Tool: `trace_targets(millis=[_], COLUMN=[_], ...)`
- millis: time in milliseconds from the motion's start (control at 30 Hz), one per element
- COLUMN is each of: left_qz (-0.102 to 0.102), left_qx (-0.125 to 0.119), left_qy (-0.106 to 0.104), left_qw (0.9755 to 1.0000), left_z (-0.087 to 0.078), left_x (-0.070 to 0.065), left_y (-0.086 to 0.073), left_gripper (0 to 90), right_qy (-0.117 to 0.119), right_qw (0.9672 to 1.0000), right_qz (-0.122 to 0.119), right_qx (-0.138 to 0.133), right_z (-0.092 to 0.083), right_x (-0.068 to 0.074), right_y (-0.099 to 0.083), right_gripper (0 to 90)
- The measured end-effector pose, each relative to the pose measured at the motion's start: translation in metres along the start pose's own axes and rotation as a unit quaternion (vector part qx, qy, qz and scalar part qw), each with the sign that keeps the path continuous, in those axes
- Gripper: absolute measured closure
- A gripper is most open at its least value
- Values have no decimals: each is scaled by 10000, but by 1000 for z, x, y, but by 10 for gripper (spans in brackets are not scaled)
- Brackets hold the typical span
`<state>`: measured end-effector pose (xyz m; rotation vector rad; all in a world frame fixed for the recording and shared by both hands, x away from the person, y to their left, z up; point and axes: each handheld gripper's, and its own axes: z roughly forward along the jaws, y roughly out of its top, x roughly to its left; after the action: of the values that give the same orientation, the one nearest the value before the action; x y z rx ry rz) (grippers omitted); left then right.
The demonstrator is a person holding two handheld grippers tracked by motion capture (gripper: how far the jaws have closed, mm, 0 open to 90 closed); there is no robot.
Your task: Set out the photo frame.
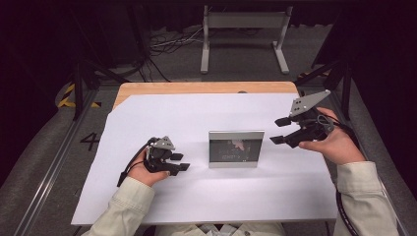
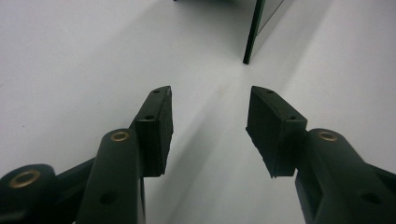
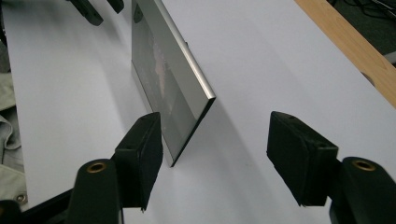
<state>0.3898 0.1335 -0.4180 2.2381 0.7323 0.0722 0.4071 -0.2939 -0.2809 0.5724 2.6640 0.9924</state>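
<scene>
A silver-framed picture frame (image 1: 235, 148) stands upright mid-table on the white sheet (image 1: 196, 118) — dark glossy front toward the person.

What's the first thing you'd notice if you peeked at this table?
A shiny silver picture frame stands upright in the middle of the white sheet that covers the table. A black claw sits on each side of it: the left claw low near the sheet, the right claw raised a little. Both have their jaws apart with nothing between them, and neither touches the frame.
</scene>
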Motion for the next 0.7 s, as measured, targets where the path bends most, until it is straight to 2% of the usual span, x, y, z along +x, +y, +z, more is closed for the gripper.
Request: trace_targets(millis=[200,333,700], left_qz=[6,0,-35], left_qx=[-66,-84,-126], left_qy=[95,90,122], left_qw=[9999,9999,9998], left_z=[-2,-3,-4], left_x=[1,1,1], left_y=[-1,-1,-1], left_gripper=[512,510,508], right_qy=[-241,-321,-430], right_qw=[9988,9972,9947], right_qz=[305,458,732], right_qx=[-300,-495,-575], right_z=[-6,-7,4], right_x=[7,12,20], right_y=[-12,-19,-38], right_gripper=[358,358,334])
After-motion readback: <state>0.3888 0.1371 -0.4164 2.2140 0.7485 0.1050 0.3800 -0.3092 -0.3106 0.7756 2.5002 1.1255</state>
